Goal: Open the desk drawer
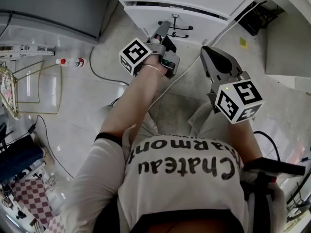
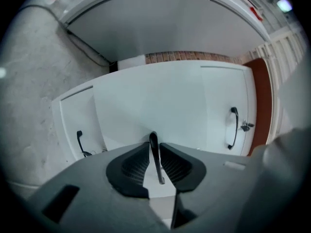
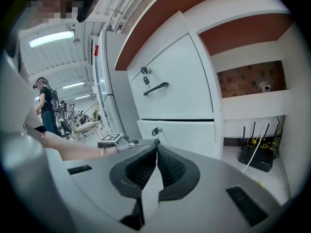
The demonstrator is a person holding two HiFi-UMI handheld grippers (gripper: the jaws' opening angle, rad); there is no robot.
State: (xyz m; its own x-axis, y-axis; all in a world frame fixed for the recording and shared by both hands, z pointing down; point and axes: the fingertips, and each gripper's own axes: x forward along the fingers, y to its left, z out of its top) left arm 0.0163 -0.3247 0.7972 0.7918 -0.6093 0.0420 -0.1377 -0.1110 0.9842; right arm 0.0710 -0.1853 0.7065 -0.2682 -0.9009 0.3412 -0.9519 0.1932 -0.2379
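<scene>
The white desk drawer (image 1: 146, 14) is the lowest front of the cabinet, and its dark bar handle (image 1: 181, 31) runs across it. My left gripper (image 1: 166, 29) reaches level to that handle. In the left gripper view the handle (image 2: 154, 152) stands upright between the ribbed pads (image 2: 136, 165), and my left gripper (image 2: 155, 148) is shut on it. My right gripper (image 1: 206, 50) hangs to the right, above the floor and short of the cabinet. In its own view the right gripper (image 3: 156, 147) is shut with nothing between its jaws, and it faces the drawer's lock (image 3: 156, 130).
Above the drawer is a second front with a black handle (image 3: 156, 88). A black router (image 3: 255, 155) and a white cable (image 1: 228, 27) sit in the nook to the right. A small bottle (image 1: 71, 61) and a wire frame (image 1: 12, 89) lie on the floor to the left. People (image 3: 47, 103) stand far behind.
</scene>
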